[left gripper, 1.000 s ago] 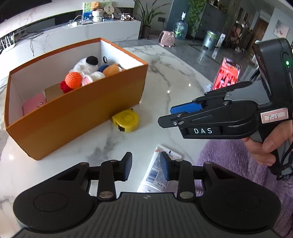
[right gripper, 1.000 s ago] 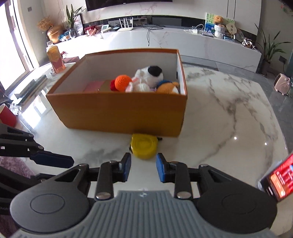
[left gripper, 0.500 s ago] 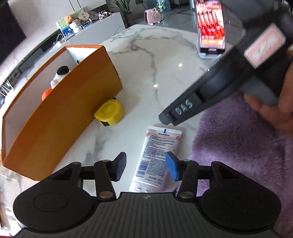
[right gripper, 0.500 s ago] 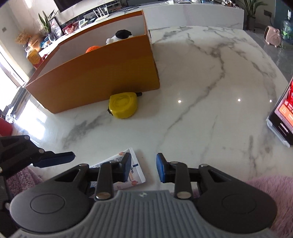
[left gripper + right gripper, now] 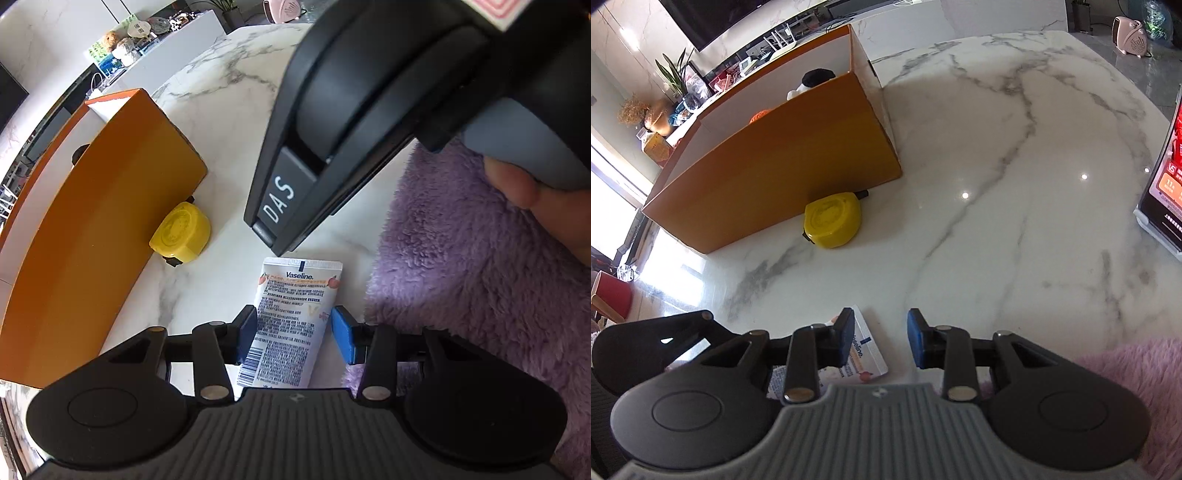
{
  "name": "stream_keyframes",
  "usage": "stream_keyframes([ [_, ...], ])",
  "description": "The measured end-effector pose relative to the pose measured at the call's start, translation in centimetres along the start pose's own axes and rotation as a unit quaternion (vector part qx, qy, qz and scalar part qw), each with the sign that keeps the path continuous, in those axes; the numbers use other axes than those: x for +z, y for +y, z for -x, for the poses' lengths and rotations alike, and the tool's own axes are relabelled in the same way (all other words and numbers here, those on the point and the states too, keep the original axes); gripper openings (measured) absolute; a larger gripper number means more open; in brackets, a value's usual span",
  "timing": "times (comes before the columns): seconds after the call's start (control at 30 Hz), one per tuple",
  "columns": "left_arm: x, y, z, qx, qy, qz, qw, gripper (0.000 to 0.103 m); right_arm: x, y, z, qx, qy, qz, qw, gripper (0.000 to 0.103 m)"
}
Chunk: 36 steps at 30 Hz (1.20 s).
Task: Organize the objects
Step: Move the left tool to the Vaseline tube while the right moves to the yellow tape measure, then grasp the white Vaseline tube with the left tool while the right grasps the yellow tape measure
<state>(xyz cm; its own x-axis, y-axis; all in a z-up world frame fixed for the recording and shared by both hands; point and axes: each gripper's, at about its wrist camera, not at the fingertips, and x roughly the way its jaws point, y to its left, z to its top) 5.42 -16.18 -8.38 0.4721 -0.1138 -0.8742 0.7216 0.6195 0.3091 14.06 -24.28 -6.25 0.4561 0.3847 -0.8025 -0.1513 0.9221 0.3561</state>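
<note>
Tube [image 5: 291, 325]: lies on counter [image 5: 997, 184], between left gripper [image 5: 293, 334] jaws, apart, just closing slightly.
Box [image 5: 798, 162]: holds toys [image 5: 812, 79].
Right gripper [image 5: 879, 341]: jaws apart, empty.
Change: left gripper lowered over tube.

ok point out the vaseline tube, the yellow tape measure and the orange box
vaseline tube [image 5: 295, 317]: left wrist view, on the printed back panel
yellow tape measure [image 5: 833, 219]: right wrist view, on its round top face
orange box [image 5: 798, 155]: right wrist view, on the near outer wall
</note>
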Motion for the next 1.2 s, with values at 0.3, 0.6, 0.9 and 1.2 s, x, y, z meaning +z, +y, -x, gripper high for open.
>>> stream_keyframes([
  [0.3, 0.5, 1.3, -0.8, 0.008, 0.005, 0.019, 0.9998, 0.041, 0.1, 0.2, -0.3, -0.001, 0.001, 0.002, 1.0, 0.034],
  [0.6, -0.6, 3.1, 0.9, -0.01, -0.012, 0.051, 0.9986, 0.023, 0.3, -0.5, 0.3, 0.026, -0.022, -0.021, 0.999, 0.042],
  [0.9, -0.9, 7.3, 3.9, 0.033, -0.051, 0.124, 0.9905, 0.018, 0.7, -0.7, 0.3, 0.02, -0.034, -0.033, 0.999, 0.043],
  [1.2, -2.9, 12.9, 5.1, 0.063, -0.085, 0.22, 0.9697, 0.019, 2.8, 2.9, -2.1, 0.007, -0.023, 0.052, 0.998, 0.049],
])
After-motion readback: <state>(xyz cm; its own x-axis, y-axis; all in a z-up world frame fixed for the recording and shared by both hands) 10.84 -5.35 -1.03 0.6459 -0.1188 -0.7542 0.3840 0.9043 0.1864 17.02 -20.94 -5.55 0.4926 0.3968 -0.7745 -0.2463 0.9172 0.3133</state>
